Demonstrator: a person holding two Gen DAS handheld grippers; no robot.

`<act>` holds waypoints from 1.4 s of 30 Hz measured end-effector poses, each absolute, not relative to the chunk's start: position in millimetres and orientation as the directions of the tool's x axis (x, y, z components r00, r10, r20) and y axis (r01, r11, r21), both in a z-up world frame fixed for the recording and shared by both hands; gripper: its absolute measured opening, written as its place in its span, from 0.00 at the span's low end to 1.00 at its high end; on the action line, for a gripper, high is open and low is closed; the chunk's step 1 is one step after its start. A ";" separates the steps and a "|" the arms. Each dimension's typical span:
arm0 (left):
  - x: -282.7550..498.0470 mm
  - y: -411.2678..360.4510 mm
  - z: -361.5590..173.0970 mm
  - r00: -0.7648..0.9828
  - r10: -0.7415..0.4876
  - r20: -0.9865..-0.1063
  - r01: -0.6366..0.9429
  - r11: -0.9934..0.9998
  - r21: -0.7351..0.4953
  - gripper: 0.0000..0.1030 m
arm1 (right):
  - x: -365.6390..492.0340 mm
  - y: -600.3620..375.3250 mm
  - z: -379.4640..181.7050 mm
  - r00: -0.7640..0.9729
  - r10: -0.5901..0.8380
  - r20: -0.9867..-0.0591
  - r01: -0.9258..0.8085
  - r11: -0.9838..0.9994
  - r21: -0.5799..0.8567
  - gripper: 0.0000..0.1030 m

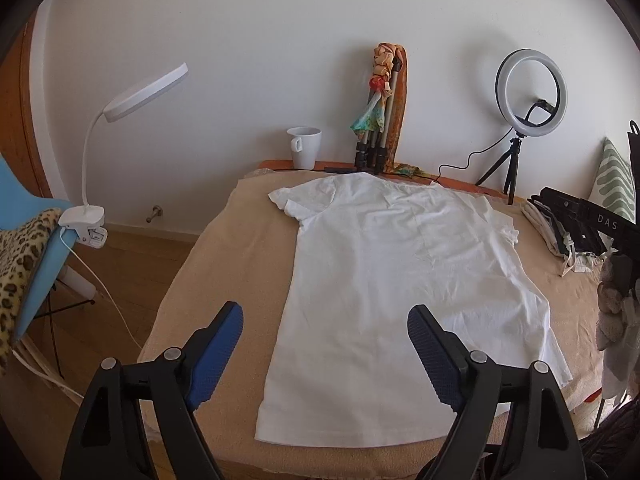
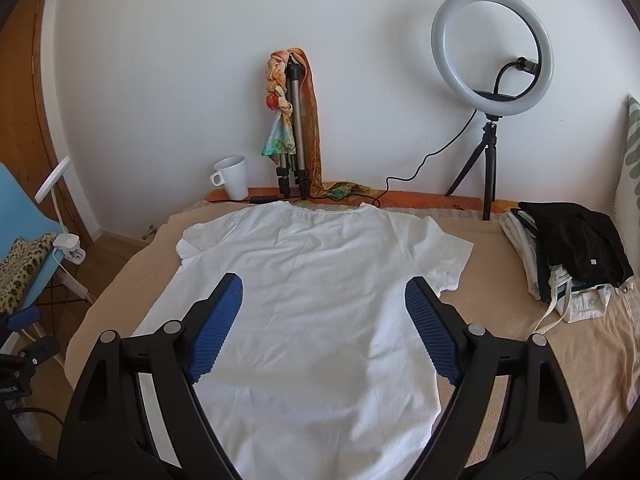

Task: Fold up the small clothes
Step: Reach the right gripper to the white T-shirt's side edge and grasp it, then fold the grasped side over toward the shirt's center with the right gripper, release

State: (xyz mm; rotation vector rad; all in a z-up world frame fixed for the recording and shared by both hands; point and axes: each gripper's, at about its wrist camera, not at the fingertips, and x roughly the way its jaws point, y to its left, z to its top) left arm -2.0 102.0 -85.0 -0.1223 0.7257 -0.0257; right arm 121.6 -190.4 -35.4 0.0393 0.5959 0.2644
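Observation:
A white T-shirt (image 1: 396, 280) lies spread flat on the beige-covered table (image 1: 224, 280), collar toward the wall, hem toward me. It also shows in the right wrist view (image 2: 320, 300). My left gripper (image 1: 324, 320) is open and empty, hovering above the shirt's lower left part. My right gripper (image 2: 320, 296) is open and empty, held above the middle of the shirt. A stack of folded clothes with a black piece on top (image 2: 576, 252) sits at the right side of the table. The left gripper also shows at the left edge of the right wrist view (image 2: 28, 336).
A white mug (image 1: 305, 147), a folded tripod with a coloured scarf (image 1: 380, 120) and a ring light on a small tripod (image 1: 528, 92) stand along the wall. A clip lamp (image 1: 132, 120) and a blue chair with leopard fabric (image 1: 24, 248) are at the left.

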 end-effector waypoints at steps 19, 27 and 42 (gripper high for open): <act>-21.5 149.0 -165.0 0.619 -0.189 -0.762 -0.105 0.942 -0.319 0.52 | 253.4 -20.8 -50.1 0.502 0.532 -0.682 -0.495 0.823 0.278 0.65; -16.8 154.5 -182.0 0.579 -0.204 -0.789 -0.113 0.939 -0.326 0.47 | 307.6 60.9 -76.8 0.391 0.555 -0.734 -0.511 0.795 0.328 0.60; -3.6 159.8 -201.4 0.525 -0.268 -0.808 -0.130 0.913 -0.387 0.43 | 363.7 169.8 -157.5 0.328 0.439 -0.836 -0.559 0.804 0.203 0.48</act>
